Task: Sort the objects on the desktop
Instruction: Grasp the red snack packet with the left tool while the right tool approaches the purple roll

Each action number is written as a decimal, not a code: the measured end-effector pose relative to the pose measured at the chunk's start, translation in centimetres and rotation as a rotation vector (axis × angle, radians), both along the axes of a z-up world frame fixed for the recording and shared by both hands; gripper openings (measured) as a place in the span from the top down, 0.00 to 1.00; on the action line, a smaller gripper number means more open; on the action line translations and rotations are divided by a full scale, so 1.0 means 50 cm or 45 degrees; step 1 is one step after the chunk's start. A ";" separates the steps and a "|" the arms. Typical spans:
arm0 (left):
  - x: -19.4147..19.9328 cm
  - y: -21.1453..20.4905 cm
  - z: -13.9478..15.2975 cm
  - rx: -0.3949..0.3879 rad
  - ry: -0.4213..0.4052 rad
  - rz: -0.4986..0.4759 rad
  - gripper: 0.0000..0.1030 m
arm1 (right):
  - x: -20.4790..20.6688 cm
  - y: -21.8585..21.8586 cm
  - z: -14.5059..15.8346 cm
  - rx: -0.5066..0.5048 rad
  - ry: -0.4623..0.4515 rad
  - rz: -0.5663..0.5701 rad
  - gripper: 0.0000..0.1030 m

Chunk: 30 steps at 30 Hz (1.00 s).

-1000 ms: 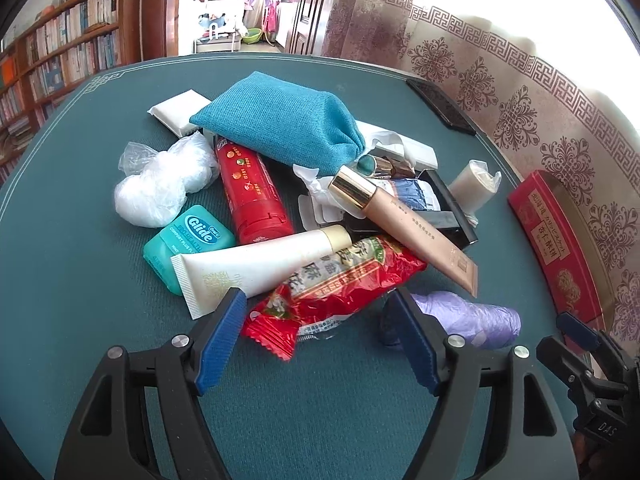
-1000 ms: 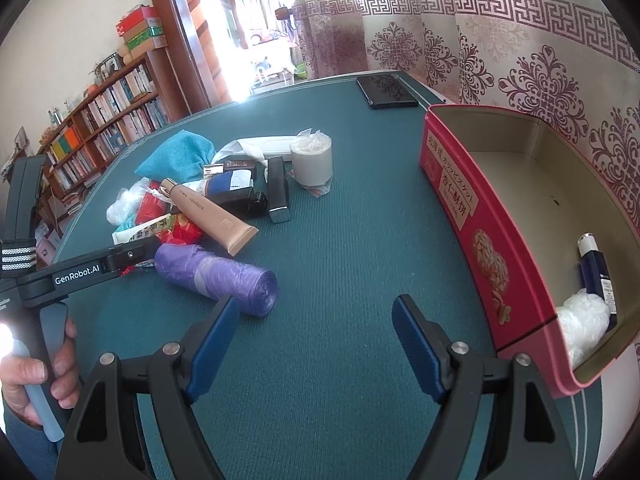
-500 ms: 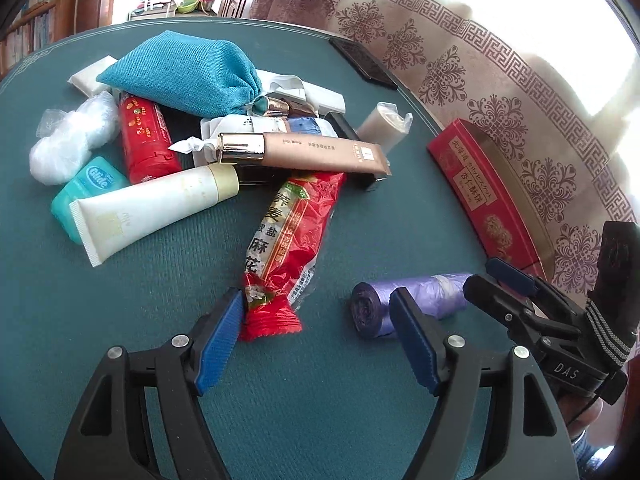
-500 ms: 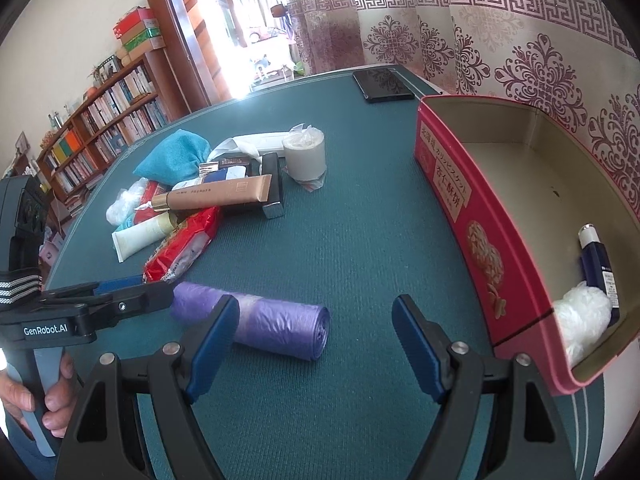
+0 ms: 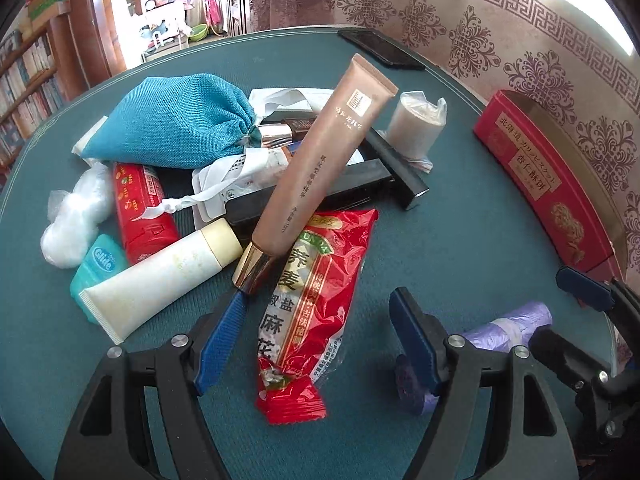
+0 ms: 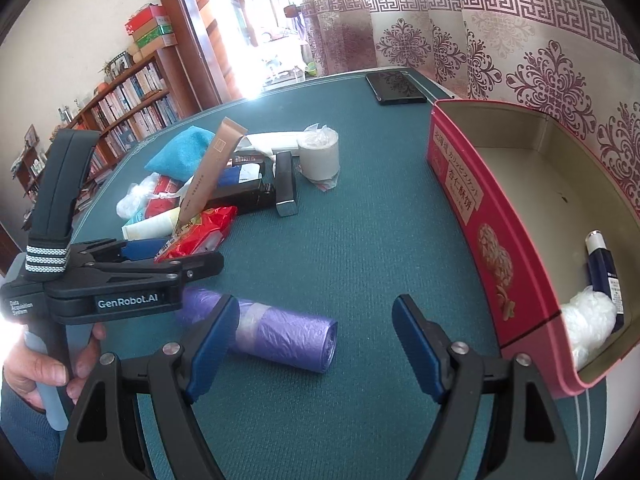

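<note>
Left wrist: beige tube [image 5: 320, 172] tilted over red snack packet [image 5: 308, 300].

Background's pretty homey: a wooden bookshelf [image 6: 120, 104] crammed with books runs along the left wall, with colorful boxes [image 6: 150, 32] stacked on top. Patterned maroon-and-cream curtains [image 6: 520, 48] hang behind the table, and a bright doorway [image 6: 272, 20] glows at the back.

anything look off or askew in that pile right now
The tan cosmetic tube is tipped up at a steep slant, gold cap down on the red snack packet, its crimped end raised above the clutter instead of lying flat.
</note>
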<state>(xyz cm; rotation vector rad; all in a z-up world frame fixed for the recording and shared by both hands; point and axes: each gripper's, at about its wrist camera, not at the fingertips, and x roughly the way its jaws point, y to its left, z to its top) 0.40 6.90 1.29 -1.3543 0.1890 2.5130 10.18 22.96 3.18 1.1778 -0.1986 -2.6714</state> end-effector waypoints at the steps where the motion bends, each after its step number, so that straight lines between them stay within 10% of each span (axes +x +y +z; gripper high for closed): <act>1: 0.001 0.004 -0.001 -0.017 0.011 0.000 0.25 | 0.001 -0.001 0.000 0.000 0.001 0.007 0.20; 8: 0.006 -0.027 0.012 0.054 0.016 0.039 0.56 | 0.008 -0.024 0.007 0.035 0.009 0.106 0.20; 21: 0.064 -0.095 0.017 0.253 -0.068 0.113 0.57 | 0.011 -0.068 0.022 0.171 0.024 0.312 0.20; 30: 0.081 -0.089 0.016 0.172 -0.069 0.075 0.57 | -0.005 -0.128 0.000 0.305 0.019 0.515 0.21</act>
